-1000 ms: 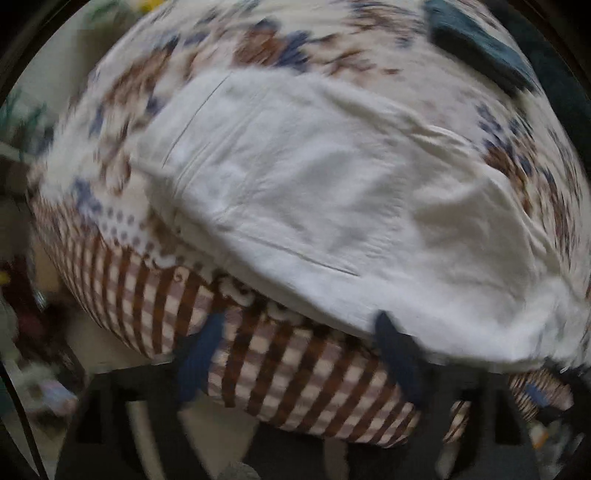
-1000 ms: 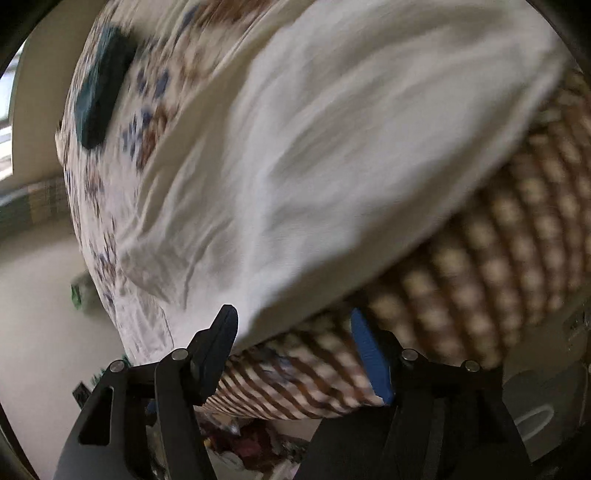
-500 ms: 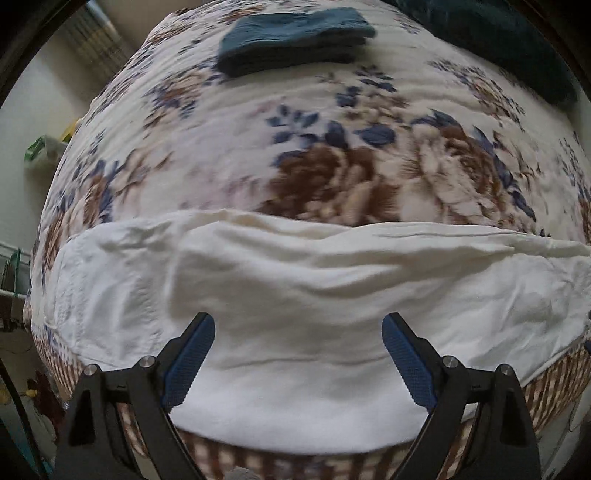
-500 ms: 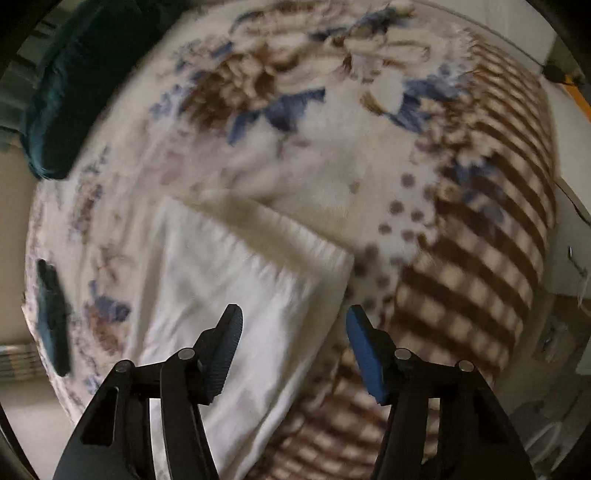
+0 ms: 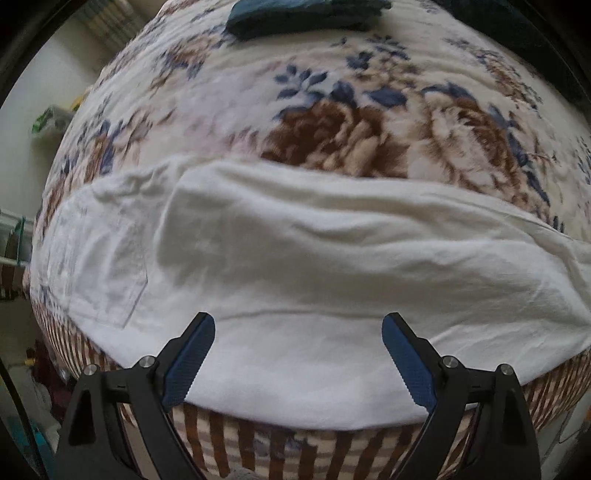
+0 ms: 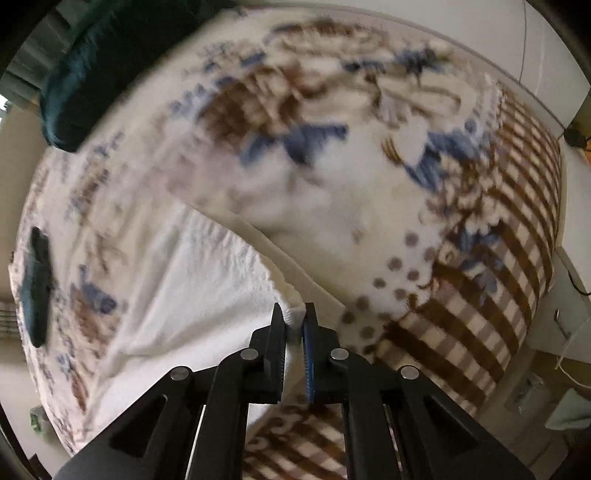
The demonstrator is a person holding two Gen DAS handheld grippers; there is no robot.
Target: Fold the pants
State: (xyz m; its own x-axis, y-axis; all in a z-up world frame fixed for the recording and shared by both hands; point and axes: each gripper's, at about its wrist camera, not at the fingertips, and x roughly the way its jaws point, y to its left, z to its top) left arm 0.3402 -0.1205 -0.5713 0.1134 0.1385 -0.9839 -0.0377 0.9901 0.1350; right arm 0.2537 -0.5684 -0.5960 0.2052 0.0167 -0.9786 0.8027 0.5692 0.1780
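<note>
Already the right gripper (image 6: 294,314) is closing on what looks, through blur, like a corner of the white pants (image 5: 295,266), which stretch sideways across the floral blanket (image 5: 369,92), while the left gripper (image 5: 298,328) hangs wide open above their near edge.

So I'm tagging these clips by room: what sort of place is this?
Most likely a bedroom. The white pants lie spread on a bed covered by a floral blanket with a checked border, a dark teal pillow sits at its far end, and folded dark clothing rests on it.
</note>
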